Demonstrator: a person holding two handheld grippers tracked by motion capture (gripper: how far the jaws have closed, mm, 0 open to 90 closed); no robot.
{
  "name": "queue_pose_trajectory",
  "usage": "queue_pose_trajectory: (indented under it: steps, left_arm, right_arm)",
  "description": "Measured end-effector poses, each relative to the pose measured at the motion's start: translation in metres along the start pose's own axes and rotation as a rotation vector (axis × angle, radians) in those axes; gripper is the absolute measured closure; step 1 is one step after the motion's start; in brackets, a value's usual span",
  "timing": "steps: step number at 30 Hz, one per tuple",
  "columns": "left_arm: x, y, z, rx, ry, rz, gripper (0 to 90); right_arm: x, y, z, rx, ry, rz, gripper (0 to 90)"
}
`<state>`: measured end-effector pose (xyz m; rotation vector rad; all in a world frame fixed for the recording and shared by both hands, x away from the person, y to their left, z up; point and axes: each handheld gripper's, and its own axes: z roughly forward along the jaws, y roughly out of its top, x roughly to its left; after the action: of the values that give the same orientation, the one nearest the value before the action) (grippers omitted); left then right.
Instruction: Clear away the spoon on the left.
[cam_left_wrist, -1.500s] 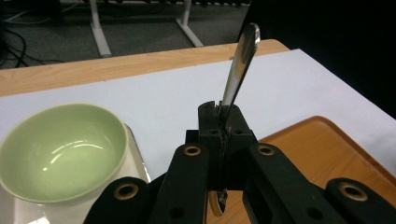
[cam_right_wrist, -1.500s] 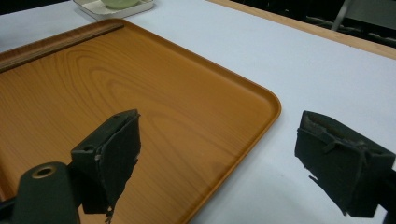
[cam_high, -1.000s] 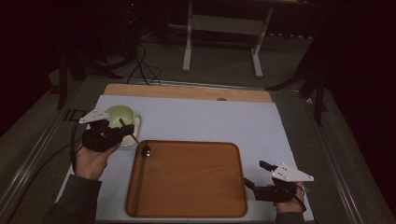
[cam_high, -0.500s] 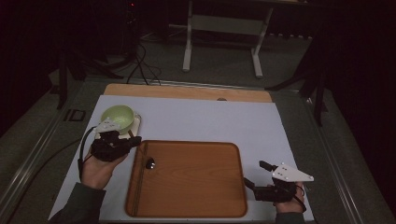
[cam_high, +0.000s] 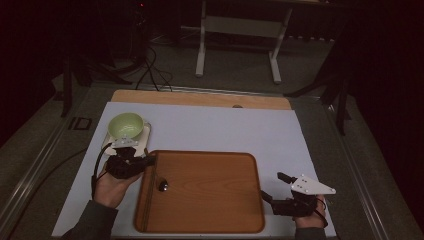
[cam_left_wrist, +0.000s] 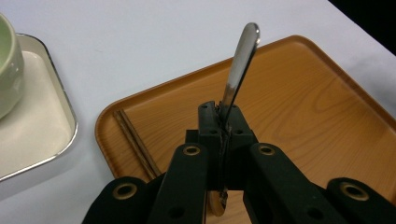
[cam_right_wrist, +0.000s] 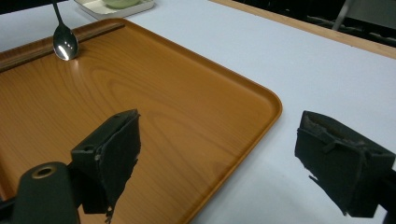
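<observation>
My left gripper (cam_high: 146, 163) (cam_left_wrist: 223, 122) is shut on the handle of a metal spoon (cam_left_wrist: 240, 60). The spoon reaches out over the left part of the orange-brown tray (cam_high: 215, 220) (cam_left_wrist: 322, 116) (cam_right_wrist: 154, 112). Its bowl (cam_high: 163, 186) (cam_right_wrist: 65, 45) is low on the tray's floor; I cannot tell whether it touches. My right gripper (cam_high: 273, 186) (cam_right_wrist: 219, 144) hangs open at the tray's near right corner, with nothing between its jaws.
A green bowl (cam_high: 125, 124) (cam_left_wrist: 7, 70) sits on a small white tray (cam_high: 145, 135) (cam_left_wrist: 37, 135) just beyond the left gripper. Dark chopsticks (cam_high: 145, 200) (cam_left_wrist: 135, 142) lie along the big tray's left edge. A white mat (cam_high: 225, 130) covers the table.
The left hand has come down and toward the near side with the spoon, from beside the green bowl to the tray's left part. The right gripper has stayed put.
</observation>
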<state>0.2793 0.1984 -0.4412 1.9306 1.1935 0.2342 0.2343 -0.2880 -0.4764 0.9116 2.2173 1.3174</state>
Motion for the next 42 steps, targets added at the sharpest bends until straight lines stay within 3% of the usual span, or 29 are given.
queue_pose_trajectory:
  steps: [5,11,26,35,40,42]
  left_arm:
    - [0.001,-0.001,0.009,0.021,-0.022,-0.001,87.7]
    - [-0.002,-0.013,0.030,0.069,-0.071,-0.013,81.7]
    - [0.002,-0.027,0.059,0.159,-0.115,-0.031,76.8]
    - [0.002,-0.036,0.072,0.203,-0.108,-0.032,74.6]
    - [0.002,-0.039,0.076,0.219,-0.080,-0.033,69.8]
    - [0.000,-0.040,0.076,0.223,-0.051,-0.012,67.0]
  right_arm:
    - [0.000,0.000,0.000,0.002,0.001,-0.001,13.8]
    - [0.000,0.000,0.000,0.000,0.000,0.001,13.8]
    - [0.000,0.000,0.000,0.003,0.001,0.004,13.8]
    - [0.000,0.000,0.000,0.003,0.002,0.003,13.8]
    - [0.000,0.000,0.000,0.003,0.002,0.004,13.8]
    - [0.000,0.000,0.000,0.003,0.003,0.003,13.8]
